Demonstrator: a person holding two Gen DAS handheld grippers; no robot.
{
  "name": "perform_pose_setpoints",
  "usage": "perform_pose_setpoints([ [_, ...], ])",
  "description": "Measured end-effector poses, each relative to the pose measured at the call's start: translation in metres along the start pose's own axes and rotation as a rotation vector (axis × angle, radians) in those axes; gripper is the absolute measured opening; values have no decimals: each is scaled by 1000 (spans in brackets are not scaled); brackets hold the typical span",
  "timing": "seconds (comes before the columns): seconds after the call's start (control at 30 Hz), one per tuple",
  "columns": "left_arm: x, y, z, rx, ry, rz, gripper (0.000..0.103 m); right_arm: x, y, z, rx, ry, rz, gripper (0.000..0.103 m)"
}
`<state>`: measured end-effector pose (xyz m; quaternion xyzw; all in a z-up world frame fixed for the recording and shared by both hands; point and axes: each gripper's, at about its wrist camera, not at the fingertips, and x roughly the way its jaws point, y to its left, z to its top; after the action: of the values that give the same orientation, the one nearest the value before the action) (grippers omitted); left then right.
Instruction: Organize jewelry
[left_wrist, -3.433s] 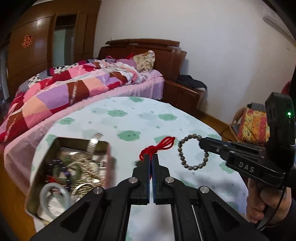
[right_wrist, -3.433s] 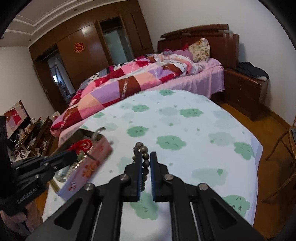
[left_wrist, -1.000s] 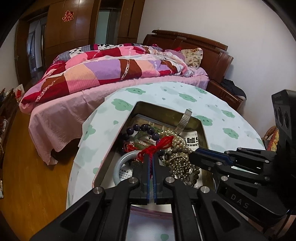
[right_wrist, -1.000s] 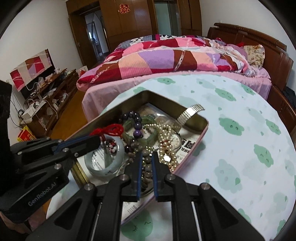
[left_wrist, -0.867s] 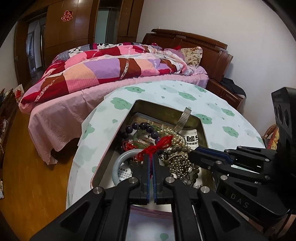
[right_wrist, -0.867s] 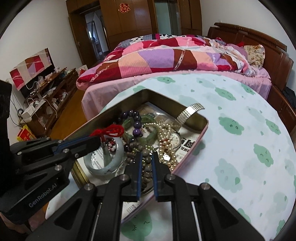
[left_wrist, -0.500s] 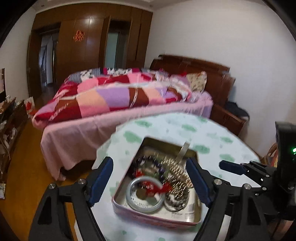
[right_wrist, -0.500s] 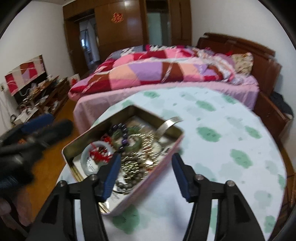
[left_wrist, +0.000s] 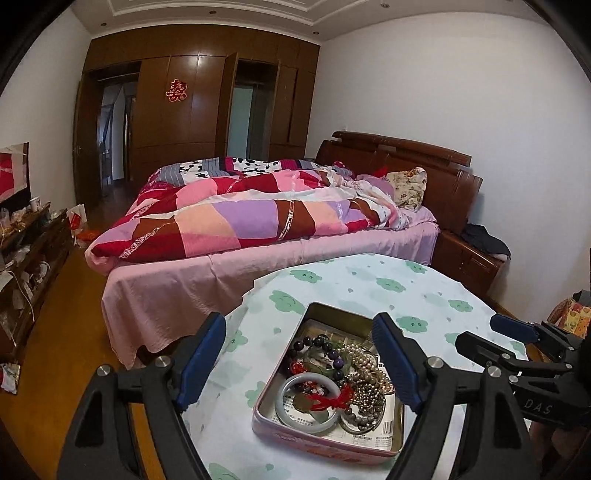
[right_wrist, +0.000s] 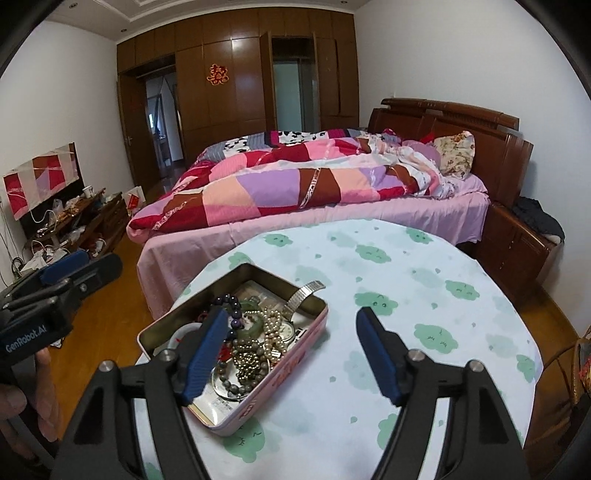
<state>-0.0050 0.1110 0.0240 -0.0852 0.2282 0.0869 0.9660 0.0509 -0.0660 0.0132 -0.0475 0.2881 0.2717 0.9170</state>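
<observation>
A pink tin (left_wrist: 314, 439) (right_wrist: 295, 354) full of jewelry stands on the round table (left_wrist: 406, 291) with its cloud-print cloth. Inside lie a red cord bracelet (left_wrist: 330, 398), a grey bead bracelet (left_wrist: 364, 419) (right_wrist: 236, 386), a pale jade bangle (left_wrist: 291, 410), pearls (left_wrist: 364, 363) and a metal watch band (right_wrist: 304, 293). My left gripper (left_wrist: 298, 320) hangs open above and behind the tin, holding nothing. My right gripper (right_wrist: 291, 314) is above the tin's right end; its jaws are opening, with nothing between them. Each gripper shows in the other's view: right (left_wrist: 517, 343), left (right_wrist: 74, 273).
A bed (left_wrist: 258, 221) with a patchwork quilt stands just beyond the table. A wooden nightstand (right_wrist: 517, 243) is at the right, and a cluttered low cabinet (right_wrist: 74, 221) is along the left wall. Wooden floor (left_wrist: 55, 350) lies left of the table.
Both grippers went from shut to open, leaving the red cord bracelet and the grey bead bracelet in the tin. Both have risen and drawn back from the tin.
</observation>
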Motion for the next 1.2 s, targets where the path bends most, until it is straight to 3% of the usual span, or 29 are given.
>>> perform_pose_setpoints([
  [1.2,0,0,-4,-2,7,3,81,0,3,-9,10,16,22,77],
])
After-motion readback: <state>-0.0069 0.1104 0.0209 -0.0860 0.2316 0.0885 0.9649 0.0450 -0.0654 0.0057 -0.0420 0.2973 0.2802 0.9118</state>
